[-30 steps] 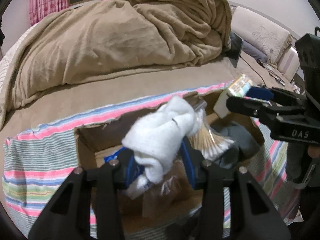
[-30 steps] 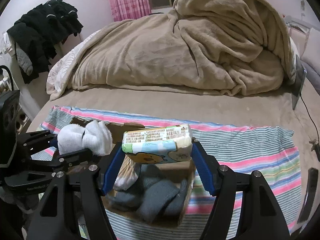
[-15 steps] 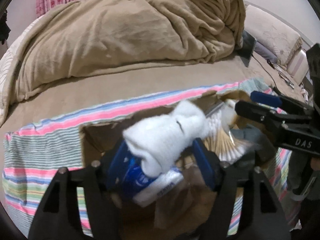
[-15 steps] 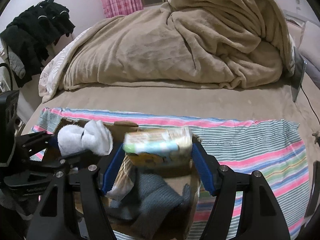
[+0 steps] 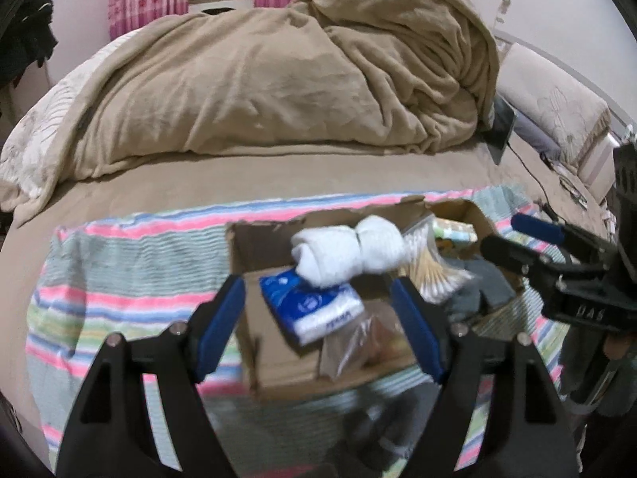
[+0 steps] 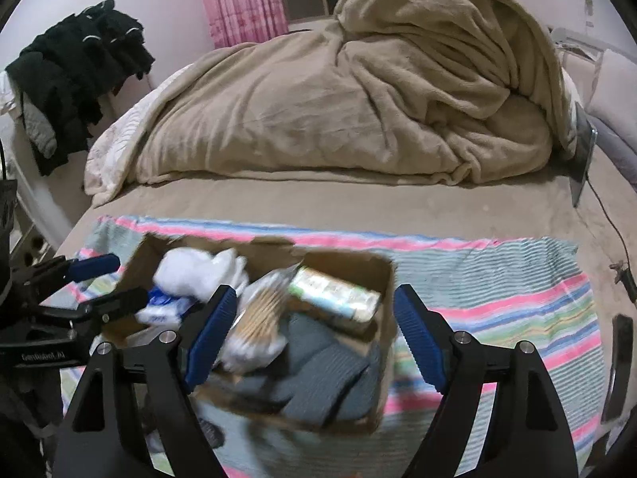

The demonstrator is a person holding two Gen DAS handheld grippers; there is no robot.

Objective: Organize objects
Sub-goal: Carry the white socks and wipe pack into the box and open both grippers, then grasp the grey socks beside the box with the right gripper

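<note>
An open cardboard box (image 5: 254, 247) (image 6: 384, 279) stands on a striped cloth on the bed. In it lie a rolled white sock (image 5: 346, 249) (image 6: 191, 273), a blue tissue pack (image 5: 310, 304), a bag of cotton swabs (image 5: 428, 275) (image 6: 262, 310), a green-white tissue pack (image 6: 332, 294) and grey socks (image 6: 318, 374). My left gripper (image 5: 318, 322) is open and empty, above the box's near side. My right gripper (image 6: 310, 334) is open and empty over the box; it also shows in the left wrist view (image 5: 525, 247).
The striped cloth (image 5: 131, 263) (image 6: 497, 279) covers the bed's near part. A heaped beige blanket (image 6: 338, 107) fills the back. A tablet (image 6: 583, 159) with a cable leans at the right. Dark clothes (image 6: 75, 79) hang at the left. A phone (image 6: 619, 362) lies at the right edge.
Both grippers opened. The white sock dropped from the left gripper and the green-white tissue pack from the right, both into the box. Both grippers drew back.
</note>
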